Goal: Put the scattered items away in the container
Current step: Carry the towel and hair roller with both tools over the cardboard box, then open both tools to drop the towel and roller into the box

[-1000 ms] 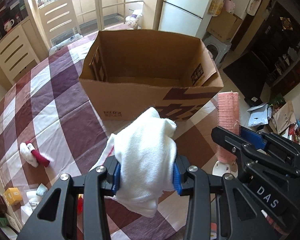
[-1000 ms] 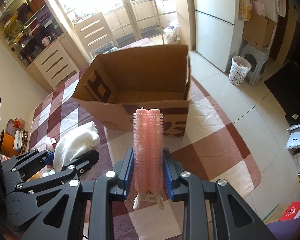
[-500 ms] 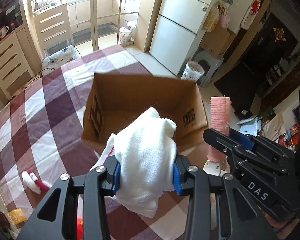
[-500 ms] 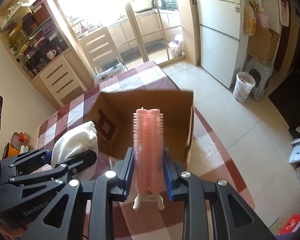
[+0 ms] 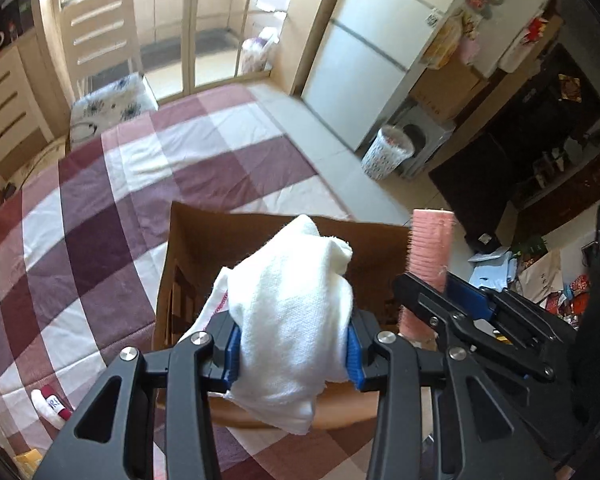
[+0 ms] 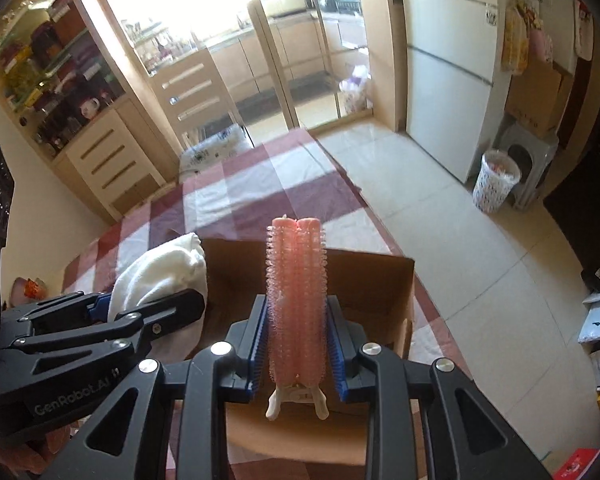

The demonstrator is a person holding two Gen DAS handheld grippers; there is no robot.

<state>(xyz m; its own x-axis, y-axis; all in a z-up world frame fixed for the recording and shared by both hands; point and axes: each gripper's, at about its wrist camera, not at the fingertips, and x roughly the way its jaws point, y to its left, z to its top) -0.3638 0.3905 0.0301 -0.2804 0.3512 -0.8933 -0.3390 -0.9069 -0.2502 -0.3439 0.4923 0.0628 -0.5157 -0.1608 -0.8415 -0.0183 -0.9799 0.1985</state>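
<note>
My left gripper is shut on a bunched white towel, held over the open cardboard box. My right gripper is shut on a pink bristly hair roller, upright between the blue pads, also over the cardboard box. Each view shows the other tool: the pink roller with the right gripper at the right of the left wrist view, the white towel with the left gripper at the left of the right wrist view. A small white and red item lies on the checked cloth left of the box.
The box stands on a table with a purple, white and red checked cloth. A chair stands at the far edge. A fridge and a white bin stand on the tiled floor to the right. Clutter lies on the floor at far right.
Both grippers have moved forward and slightly up, from in front of the box to over its opening. The box has slid down in both views. Both grips are unchanged.
</note>
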